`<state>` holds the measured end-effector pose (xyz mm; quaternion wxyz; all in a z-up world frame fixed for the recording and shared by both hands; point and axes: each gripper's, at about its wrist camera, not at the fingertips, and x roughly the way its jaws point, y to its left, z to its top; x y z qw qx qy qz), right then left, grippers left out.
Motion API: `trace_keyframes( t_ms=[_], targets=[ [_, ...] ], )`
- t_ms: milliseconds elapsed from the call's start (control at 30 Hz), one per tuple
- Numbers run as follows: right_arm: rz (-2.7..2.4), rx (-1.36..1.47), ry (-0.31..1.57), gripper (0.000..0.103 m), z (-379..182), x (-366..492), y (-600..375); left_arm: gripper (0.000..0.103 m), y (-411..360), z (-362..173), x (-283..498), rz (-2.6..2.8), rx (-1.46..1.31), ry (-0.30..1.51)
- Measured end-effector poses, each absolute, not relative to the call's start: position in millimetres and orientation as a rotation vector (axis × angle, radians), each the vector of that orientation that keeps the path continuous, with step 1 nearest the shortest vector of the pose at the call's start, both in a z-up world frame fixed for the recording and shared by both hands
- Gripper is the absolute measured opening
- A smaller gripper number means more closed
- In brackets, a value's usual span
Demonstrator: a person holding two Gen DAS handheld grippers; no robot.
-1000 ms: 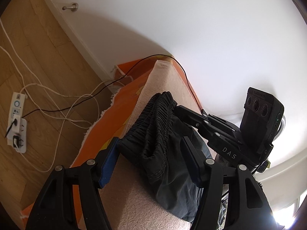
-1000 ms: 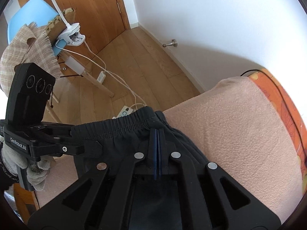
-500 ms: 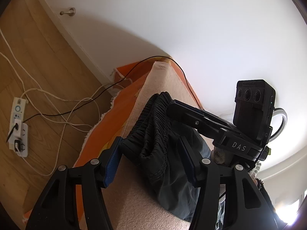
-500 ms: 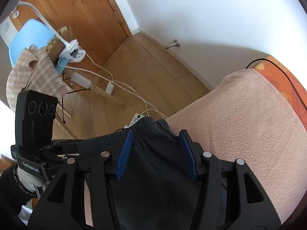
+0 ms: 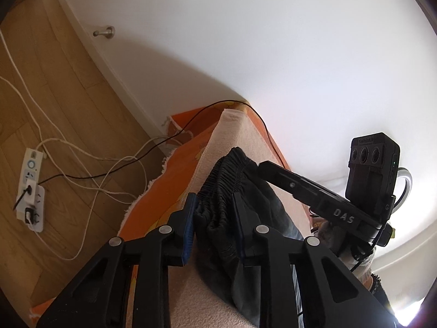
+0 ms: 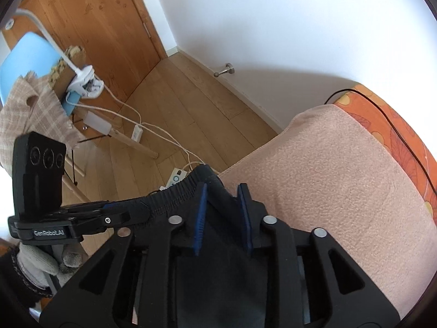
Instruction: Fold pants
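Observation:
Black pants [image 5: 269, 207] lie on a pink blanket [image 5: 240, 134] over a bed, with the elastic waistband [image 5: 226, 169] bunched toward the bed's end. My left gripper [image 5: 214, 199] is closing, and its blue pads squeeze the bunched waistband. From the right wrist view, the left gripper [image 6: 143, 210] clamps the waistband's left end [image 6: 177, 194]. My right gripper [image 6: 223, 186] is opening. Its pads stand apart over the waistband's right corner, with fabric [image 6: 218, 268] lying between and below them. In the left wrist view, the right gripper [image 5: 256, 165] rests at the waistband's far end.
An orange sheet [image 5: 169, 186] hangs off the bed edge. On the wood floor lie a power strip [image 5: 31, 188] and several loose cables. A door stop [image 5: 103, 32] stands by the white wall. A blue chair [image 6: 27, 54], plaid cloth [image 6: 32, 114] and wooden door [image 6: 90, 13] stand left. Gloved hands [image 6: 35, 262] hold both grippers.
The left jaws went from wide apart around the waistband to pinching it. The right jaws, shut on the waistband edge before, have come apart, and the right gripper has rolled a little.

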<state>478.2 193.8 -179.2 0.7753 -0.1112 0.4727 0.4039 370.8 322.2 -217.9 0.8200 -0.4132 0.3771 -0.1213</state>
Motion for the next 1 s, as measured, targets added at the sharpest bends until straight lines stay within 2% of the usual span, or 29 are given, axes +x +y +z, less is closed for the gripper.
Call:
trace_keyframes(
  t_ms=[133,300,400,467,600,633,800,867,900,933,967,1000],
  targets=[
    [0.907,-0.045,1.082,0.058,-153,482,161,0.018,307,-194,364,-0.291,-0.755,0.750],
    [0.890,0.080,1.239,0.059,-152,488,149,0.018,281,-178,359,-0.284,-0.580,0.763],
    [0.908,0.084,1.298,0.059,-166,483,158,0.022,288,-186,362,-0.232,-0.603,0.826],
    [0.894,0.064,1.317,0.059,-178,480,163,0.028,298,-192,363,-0.190,-0.637,0.852],
    [0.851,0.050,1.354,0.059,-201,478,170,0.060,308,-202,363,-0.137,-0.669,0.898],
    [0.841,0.051,1.358,0.059,-206,478,171,0.060,309,-206,364,-0.125,-0.683,0.924],
    [0.824,0.083,1.361,0.059,-215,481,169,0.060,319,-231,364,-0.155,-0.859,0.961],
    [0.821,0.093,1.356,0.059,-215,482,169,0.057,316,-230,363,-0.173,-0.859,0.933],
    [0.819,0.094,1.355,0.059,-215,482,169,0.051,313,-227,363,-0.179,-0.846,0.915],
    [0.815,0.099,1.357,0.059,-215,483,170,0.031,310,-224,363,-0.193,-0.830,0.901],
    [0.813,0.107,1.359,0.059,-214,485,169,0.023,306,-219,364,-0.209,-0.808,0.888],
    [0.811,0.112,1.363,0.059,-213,485,169,0.022,302,-213,363,-0.205,-0.771,0.875]
  ],
)
